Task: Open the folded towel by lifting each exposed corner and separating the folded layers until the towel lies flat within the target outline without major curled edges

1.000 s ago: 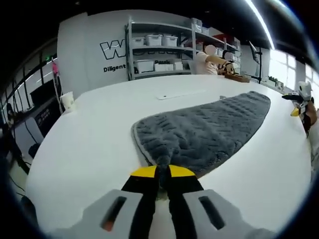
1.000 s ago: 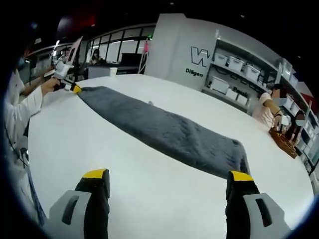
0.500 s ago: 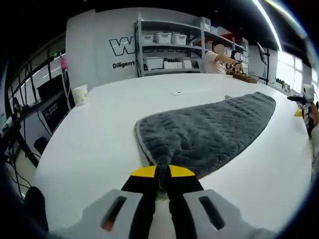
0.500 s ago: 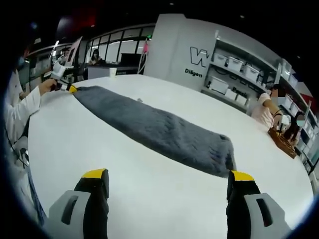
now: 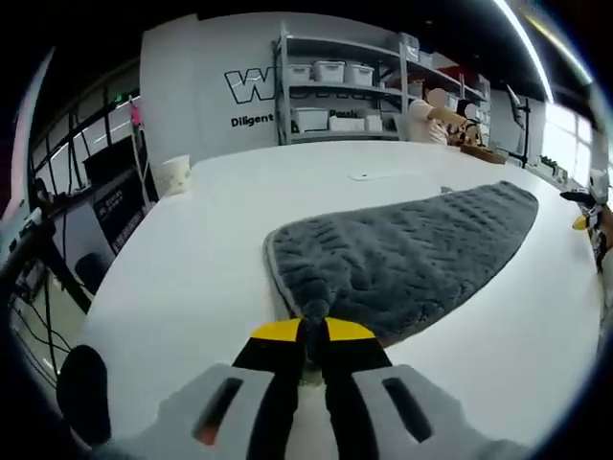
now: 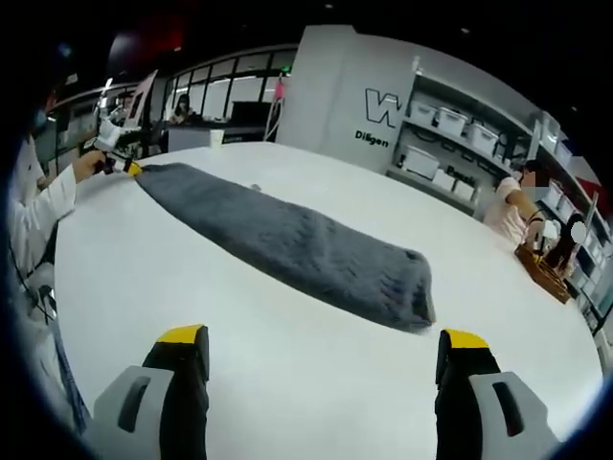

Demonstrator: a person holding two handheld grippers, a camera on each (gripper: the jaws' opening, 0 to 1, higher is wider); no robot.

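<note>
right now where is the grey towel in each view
Left gripper view: the grey quilted fabric towel fills the centre, running up and right from the shut left hand-held gripper that pinches its near corner.
Right gripper view: it stretches from upper left to right of centre on the white table.
Shared landmark: the metal shelving rack with white bins.

The left hand-held gripper (image 5: pixel 313 331) pinches the near corner of the grey towel (image 5: pixel 412 254), which lies across the white table (image 5: pixel 192 259).
</note>
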